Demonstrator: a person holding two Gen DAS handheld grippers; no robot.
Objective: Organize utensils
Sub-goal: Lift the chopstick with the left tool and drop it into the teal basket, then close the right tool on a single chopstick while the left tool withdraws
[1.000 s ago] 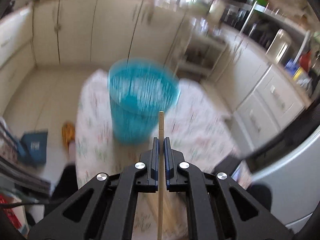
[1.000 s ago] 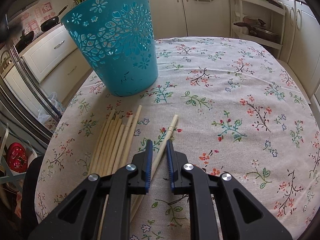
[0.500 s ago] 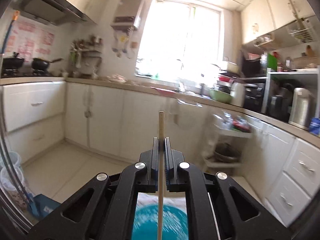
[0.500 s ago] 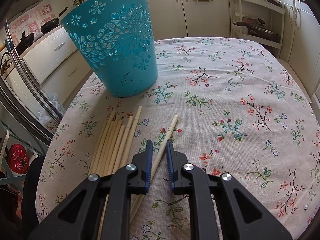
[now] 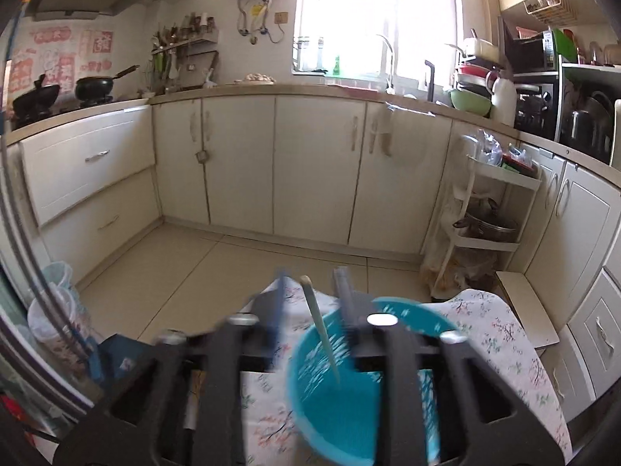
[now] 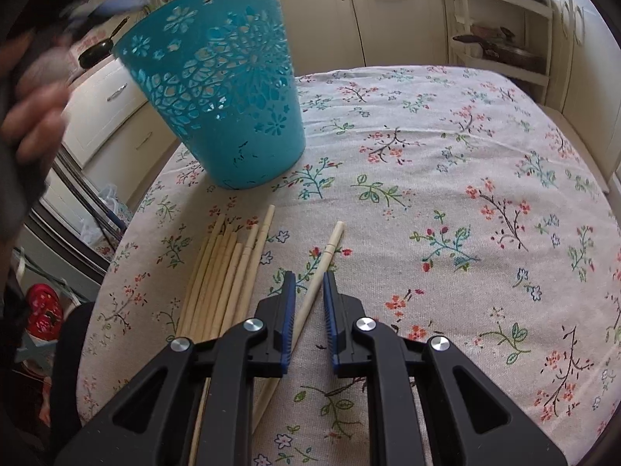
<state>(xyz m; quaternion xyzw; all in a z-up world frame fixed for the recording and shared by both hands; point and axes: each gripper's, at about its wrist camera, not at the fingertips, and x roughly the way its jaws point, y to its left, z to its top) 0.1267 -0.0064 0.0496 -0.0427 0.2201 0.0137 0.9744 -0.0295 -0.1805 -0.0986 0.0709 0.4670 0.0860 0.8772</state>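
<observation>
A teal cut-out basket (image 6: 221, 105) stands on the floral tablecloth (image 6: 446, 178). In the left wrist view my left gripper (image 5: 310, 295) is open above the basket (image 5: 349, 396); a pale chopstick (image 5: 320, 330) stands loose between the jaws, its lower end inside the basket. My right gripper (image 6: 308, 291) is open low over the table, jaws either side of a single chopstick (image 6: 322, 268) without touching it. A bundle of several chopsticks (image 6: 225, 275) lies just left of it.
White kitchen cabinets (image 5: 310, 163) ring the room. A white shelf cart with pots (image 5: 489, 209) stands at the right. A blurred hand (image 6: 35, 108) holding the left gripper shows at the left of the right wrist view. The table edge (image 6: 116, 256) runs near the bundle.
My left gripper has opened over the basket and let go of its chopstick, which now drops into the basket. The right gripper has stayed still.
</observation>
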